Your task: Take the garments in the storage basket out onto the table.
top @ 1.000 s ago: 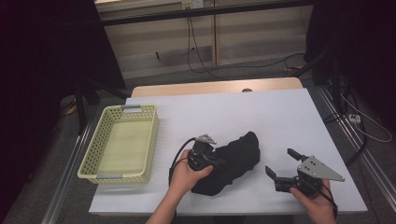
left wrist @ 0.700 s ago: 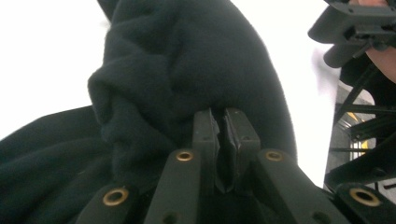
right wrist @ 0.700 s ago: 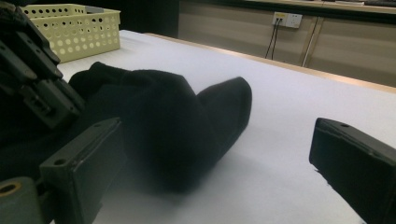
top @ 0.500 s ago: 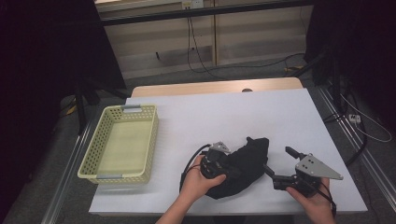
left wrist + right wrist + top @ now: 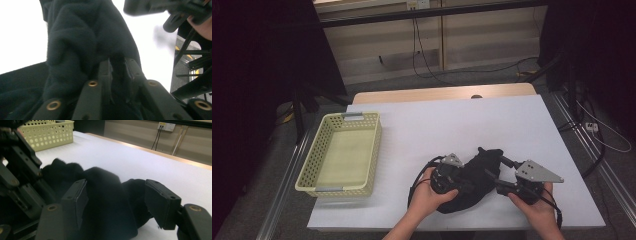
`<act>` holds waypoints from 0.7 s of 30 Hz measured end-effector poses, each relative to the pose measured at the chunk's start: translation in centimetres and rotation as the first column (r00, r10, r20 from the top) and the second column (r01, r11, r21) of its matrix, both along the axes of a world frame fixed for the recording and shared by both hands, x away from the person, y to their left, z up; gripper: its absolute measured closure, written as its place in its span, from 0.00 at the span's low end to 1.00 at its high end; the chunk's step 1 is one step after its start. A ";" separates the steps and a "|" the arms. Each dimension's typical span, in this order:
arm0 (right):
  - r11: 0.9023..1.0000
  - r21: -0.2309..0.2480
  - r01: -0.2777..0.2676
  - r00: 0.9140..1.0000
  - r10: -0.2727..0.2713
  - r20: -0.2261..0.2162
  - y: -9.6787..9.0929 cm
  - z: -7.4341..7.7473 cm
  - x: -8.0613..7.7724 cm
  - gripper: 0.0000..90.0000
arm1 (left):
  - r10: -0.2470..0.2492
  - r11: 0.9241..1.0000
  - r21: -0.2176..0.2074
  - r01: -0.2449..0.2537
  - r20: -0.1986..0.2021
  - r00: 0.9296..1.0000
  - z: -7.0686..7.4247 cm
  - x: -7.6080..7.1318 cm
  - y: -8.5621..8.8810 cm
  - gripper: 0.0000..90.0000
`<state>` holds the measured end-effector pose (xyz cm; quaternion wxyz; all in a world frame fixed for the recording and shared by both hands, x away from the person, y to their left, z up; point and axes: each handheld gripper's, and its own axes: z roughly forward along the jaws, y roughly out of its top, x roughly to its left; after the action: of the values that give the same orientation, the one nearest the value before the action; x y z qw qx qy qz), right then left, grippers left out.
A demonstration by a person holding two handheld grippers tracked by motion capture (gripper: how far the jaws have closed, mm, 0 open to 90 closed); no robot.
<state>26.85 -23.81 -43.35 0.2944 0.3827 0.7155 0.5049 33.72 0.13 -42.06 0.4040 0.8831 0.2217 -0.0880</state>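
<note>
A black cloth (image 5: 477, 172) lies bunched on the white table (image 5: 452, 125) near the front edge. My left gripper (image 5: 462, 182) presses into it from the left. In the left gripper view its jaws (image 5: 117, 65) pinch a fold of the cloth (image 5: 82, 37), though they have just been opening slightly. My right gripper (image 5: 498, 169) comes from the right. Its jaws (image 5: 116, 192) have just been closing and stand on either side of a hump of the cloth (image 5: 100, 177), the right pad (image 5: 160, 202) still apart from it.
A pale yellow perforated basket (image 5: 344, 117) with nothing in it stands on the table's left side, also behind the cloth in the right gripper view (image 5: 50, 130). Cables run along the floor and wall beyond the far edge. Bare white table stretches behind the cloth.
My left hand has pushed the cloth to the right, bunching it up against the right gripper. The right gripper's jaws have narrowed around the cloth's right end.
</note>
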 end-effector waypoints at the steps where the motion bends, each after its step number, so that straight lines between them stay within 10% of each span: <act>1: 1.000 -0.005 -0.001 1.000 0.001 -0.001 0.0 0.0 0.0 0.37 | 0.010 1.000 -0.002 -0.010 0.003 1.000 0.3 0.1 0.2 0.82; 12: 1.000 -0.009 0.005 1.000 -0.005 -0.017 -0.2 -0.2 0.1 0.32 | 0.063 0.998 -0.015 -0.063 0.035 0.997 2.6 1.0 2.1 0.55; 21: 1.000 -0.010 0.004 1.000 -0.004 -0.019 -0.3 -0.2 0.1 0.31 | 0.187 0.982 -0.035 -0.185 0.062 0.980 3.8 2.8 5.5 0.66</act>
<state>26.96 -24.14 -43.59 0.2905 0.3877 0.7199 0.4971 36.49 5.67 -38.22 0.4303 0.8549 0.2887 -0.0242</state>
